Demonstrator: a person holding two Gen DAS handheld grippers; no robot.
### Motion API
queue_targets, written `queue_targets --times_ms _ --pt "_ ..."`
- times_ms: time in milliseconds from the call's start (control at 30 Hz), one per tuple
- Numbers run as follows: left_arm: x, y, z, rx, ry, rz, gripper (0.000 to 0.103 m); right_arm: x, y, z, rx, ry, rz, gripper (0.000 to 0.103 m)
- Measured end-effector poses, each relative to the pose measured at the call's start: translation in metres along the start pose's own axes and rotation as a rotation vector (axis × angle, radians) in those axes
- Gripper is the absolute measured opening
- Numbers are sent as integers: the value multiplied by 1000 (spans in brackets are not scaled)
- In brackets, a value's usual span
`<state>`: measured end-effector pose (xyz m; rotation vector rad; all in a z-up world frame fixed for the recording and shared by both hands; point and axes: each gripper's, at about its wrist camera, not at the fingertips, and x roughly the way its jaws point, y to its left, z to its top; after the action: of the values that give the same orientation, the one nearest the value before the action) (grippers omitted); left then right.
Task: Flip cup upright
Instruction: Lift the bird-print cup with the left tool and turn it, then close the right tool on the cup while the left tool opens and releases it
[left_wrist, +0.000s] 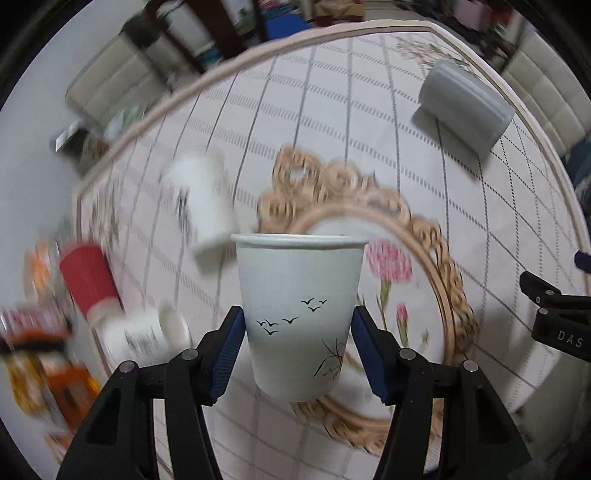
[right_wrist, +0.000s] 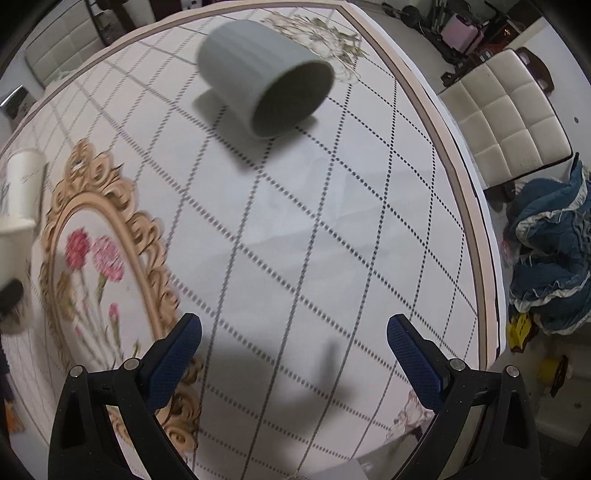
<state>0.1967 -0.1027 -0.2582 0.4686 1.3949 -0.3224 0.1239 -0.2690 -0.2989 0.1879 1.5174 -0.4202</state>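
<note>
Left gripper jaws clench the upright paper cup; right gripper jaws released.

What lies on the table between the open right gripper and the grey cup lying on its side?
Only bare checked tablecloth: the right wrist view shows nothing standing between the right gripper and the grey cup.

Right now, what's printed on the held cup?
Black birds and grass on the white paper cup; left wrist view.
</note>
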Motion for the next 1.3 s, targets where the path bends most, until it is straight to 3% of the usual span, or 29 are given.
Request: queue_targets --times_ms 267,500,733,867,967,1167,1300 --pt "29 31 -79 -394 149 -190 57 0 29 -40 -58 -1 3 102" --pt "59 48 -114 -643 210 -314 59 6 46 -49 -47 -13 -3 102" --pt "71 34 -119 -590 216 -279 59 6 46 -51 -31 -21 -3 102" --pt "76 19 -110 -544 218 -238 86 7 39 -51 -8 -21 31 102" --pt "74 16 -104 -523 213 -230 97 6 35 -51 0 -26 37 102" --pt "54 15 -91 -484 169 -223 98 3 30 -47 7 -26 52 102" --pt "17 36 -89 -441 55 -160 98 -3 37 -47 -13 -11 79 102"
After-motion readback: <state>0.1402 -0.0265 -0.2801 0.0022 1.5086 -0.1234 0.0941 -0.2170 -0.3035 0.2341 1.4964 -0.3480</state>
